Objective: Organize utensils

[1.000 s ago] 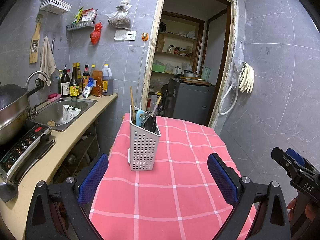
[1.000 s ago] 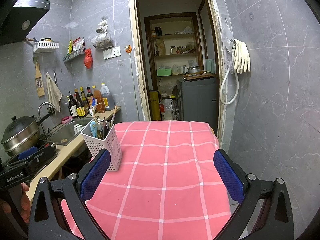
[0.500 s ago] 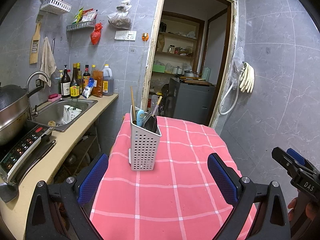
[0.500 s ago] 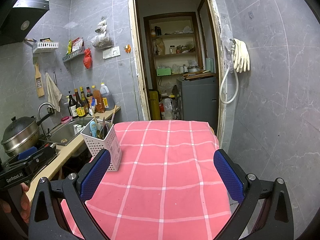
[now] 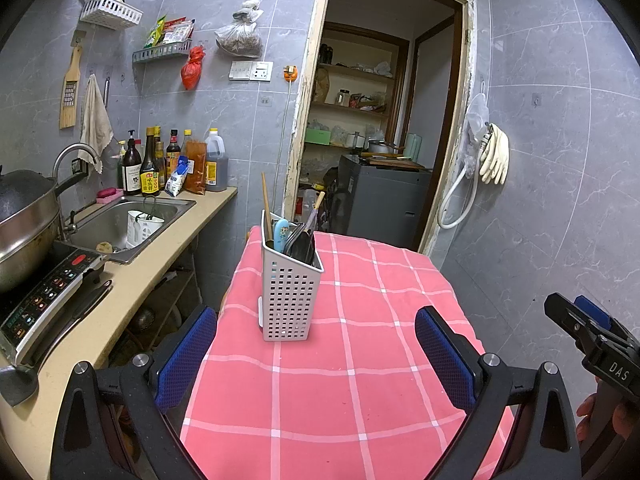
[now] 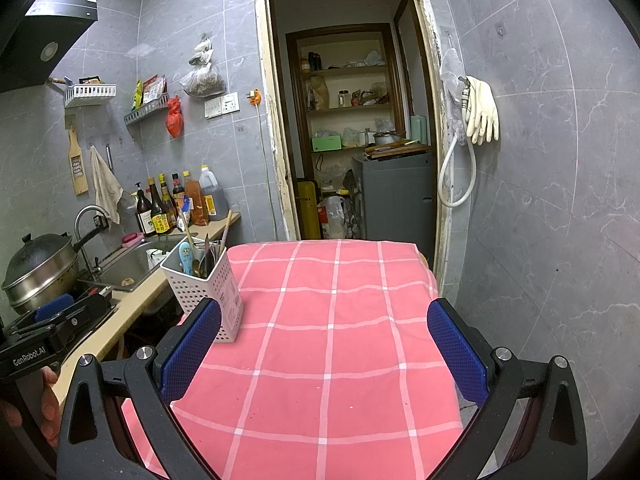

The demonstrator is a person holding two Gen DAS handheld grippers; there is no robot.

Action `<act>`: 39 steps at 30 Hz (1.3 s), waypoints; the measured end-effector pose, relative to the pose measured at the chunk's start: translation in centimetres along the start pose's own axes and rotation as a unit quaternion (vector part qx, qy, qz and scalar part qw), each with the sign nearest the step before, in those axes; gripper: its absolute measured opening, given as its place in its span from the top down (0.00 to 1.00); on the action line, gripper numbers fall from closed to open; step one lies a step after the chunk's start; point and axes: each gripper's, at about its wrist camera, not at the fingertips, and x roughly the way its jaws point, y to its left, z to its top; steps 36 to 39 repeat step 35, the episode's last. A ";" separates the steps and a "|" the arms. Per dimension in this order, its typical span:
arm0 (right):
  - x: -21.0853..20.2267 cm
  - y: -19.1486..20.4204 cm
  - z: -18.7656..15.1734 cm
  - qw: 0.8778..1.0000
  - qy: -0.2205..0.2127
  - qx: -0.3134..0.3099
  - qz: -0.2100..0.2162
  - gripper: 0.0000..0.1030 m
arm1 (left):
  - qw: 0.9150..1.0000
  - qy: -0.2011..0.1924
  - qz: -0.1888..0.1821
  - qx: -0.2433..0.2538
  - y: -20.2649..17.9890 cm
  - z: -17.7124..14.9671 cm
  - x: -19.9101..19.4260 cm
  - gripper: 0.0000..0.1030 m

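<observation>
A worktop covered by a pink cloth with a white grid of lines fills the lower middle of both views. One thing stands on it: a white perforated utensil caddy, upright, toward the worktop's left edge at about ten o'clock from its centre (spoons, chopsticks and a pale blue handle stick up from inside). The cloth hangs over the edges.

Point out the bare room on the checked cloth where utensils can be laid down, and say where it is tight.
The pink checked tablecloth is bare from the white utensil holder to its far and right edges. Tight: the holder stands by the left edge, beside the counter crowded with sink and bottles.
</observation>
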 end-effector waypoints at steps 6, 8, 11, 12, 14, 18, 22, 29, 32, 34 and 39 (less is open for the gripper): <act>0.0 0.0 0.0 1.000 0.000 0.000 0.000 0.02 | 1.000 0.000 0.000 0.000 0.1 0.0 -0.1 0.03; 0.0 0.0 0.0 1.000 0.000 0.000 0.000 0.02 | 1.000 0.000 0.000 0.001 0.0 0.0 0.0 0.03; 0.0 0.0 0.0 1.000 0.001 0.000 0.000 0.02 | 1.000 0.000 0.000 0.000 -0.1 0.0 0.0 0.03; 0.0 0.0 0.0 1.000 0.001 0.000 0.000 0.02 | 1.000 0.000 0.001 0.000 0.0 0.0 0.0 0.03; 0.0 0.0 0.0 1.000 0.001 0.000 0.000 0.02 | 1.000 0.000 0.003 -0.001 0.0 0.0 -0.1 0.03; 0.0 0.0 0.0 1.000 0.001 0.001 0.000 0.02 | 1.000 0.010 0.010 -0.004 0.9 0.1 0.2 0.03; 0.0 0.0 0.1 1.000 0.002 0.000 0.000 0.02 | 1.000 0.014 0.015 -0.007 1.4 0.3 0.4 0.03; -0.1 0.0 -0.2 1.000 0.004 0.001 0.001 0.02 | 1.000 0.016 0.017 0.000 1.3 0.3 0.6 0.03; -0.2 0.0 -0.6 1.000 0.006 0.000 0.001 0.02 | 1.000 0.017 0.018 0.000 1.3 0.3 0.6 0.03; -0.3 0.1 -0.9 1.000 0.008 0.000 0.001 0.02 | 1.000 0.018 0.020 -0.001 1.5 0.3 0.6 0.03; -0.1 0.1 -1.0 1.000 0.009 0.000 0.001 0.02 | 1.000 0.019 0.020 -0.001 1.5 0.3 0.7 0.03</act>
